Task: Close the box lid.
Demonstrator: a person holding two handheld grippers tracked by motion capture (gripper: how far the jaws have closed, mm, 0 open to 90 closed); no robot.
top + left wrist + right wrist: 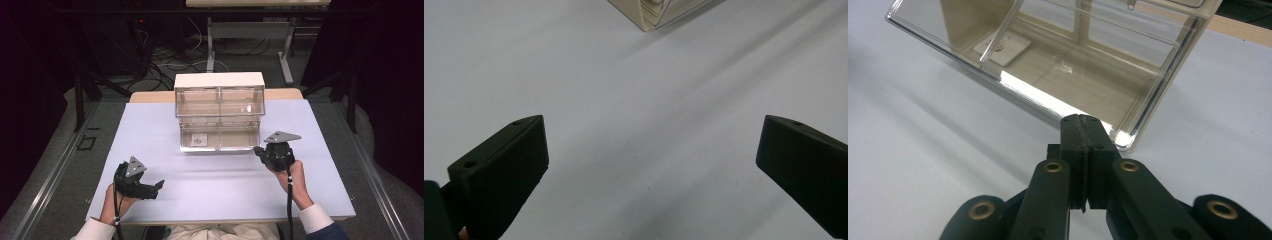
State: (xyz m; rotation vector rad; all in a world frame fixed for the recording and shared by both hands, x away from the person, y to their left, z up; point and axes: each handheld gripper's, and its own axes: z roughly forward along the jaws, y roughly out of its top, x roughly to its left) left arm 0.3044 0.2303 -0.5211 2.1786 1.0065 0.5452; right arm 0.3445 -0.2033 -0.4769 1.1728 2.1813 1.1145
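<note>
- Right tool (1083,131) clenched, jaws pressed flat together with nothing between them, tips just short of the near right corner of the clear drawer box (1058,60); touching or a hair apart, cannot tell.
- Same right tool (260,151) seen from above at the box's front right corner, held by the right hand (295,175), cable trailing back toward the near edge.
- Left tool (651,150) released, jaws standing wide apart over bare bench (624,100), nothing between them.
- Left tool (152,187) from above near the front left of the bench, gripped by the left hand (115,202), pointing right, well apart from the box.
- Wide bare stretch of bench (210,175) between the two tools and in front of the box; nothing standing in the way.
- Clear drawer box (220,112) at the middle of the bench toward the far edge, lower front drawers pulled out toward the person.
- Small flat card (199,140) lying in the lower left drawer; same card (1002,47) visible through the clear wall.
- Open bench on both sides of the box.
- Floor beyond the far edge carrying loose cables (170,62) and table legs (286,55).
</note>
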